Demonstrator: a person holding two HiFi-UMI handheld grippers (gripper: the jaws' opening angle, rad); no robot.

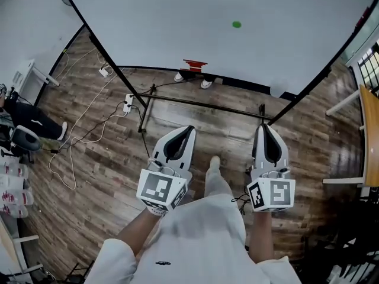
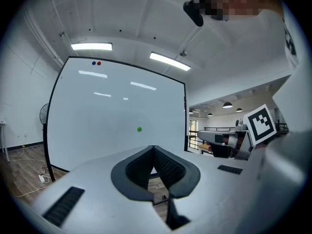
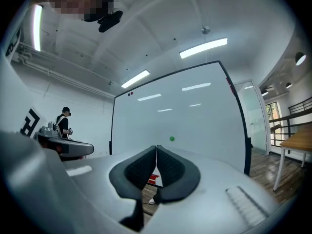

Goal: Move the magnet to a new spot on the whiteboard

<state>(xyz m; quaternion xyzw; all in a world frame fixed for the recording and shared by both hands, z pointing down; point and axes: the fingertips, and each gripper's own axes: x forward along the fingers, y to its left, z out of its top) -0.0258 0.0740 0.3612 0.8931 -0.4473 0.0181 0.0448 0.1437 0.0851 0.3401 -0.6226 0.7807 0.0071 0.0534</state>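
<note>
High on the whiteboard, toward the upper right of the head view, sits the green magnet, stuck to the bare white face and well apart from both claws. The left claw and the right claw point level at the board, each with its jaws pressed together and nothing between them; we judge that the reach for the magnet is yet to come.

Several things could go wrong from here. A claw that arrives pressed shut would only push the magnet, and on so smooth a face we expect it to skid or drop to the floor. The magnet is small and flat, so a pinch that catches only its edge may slip. A hard push could rock the board on its stand. The cross-bar and the loose cables at the lower left lie near our feet, and a step forward could catch on them.

The head view alone shows both claws at once, the floor and a red object at the board's foot. Only the left claw's view shows a blue and a red magnet at the board's upper left; only the right claw's view shows a standing person at the left edge.
</note>
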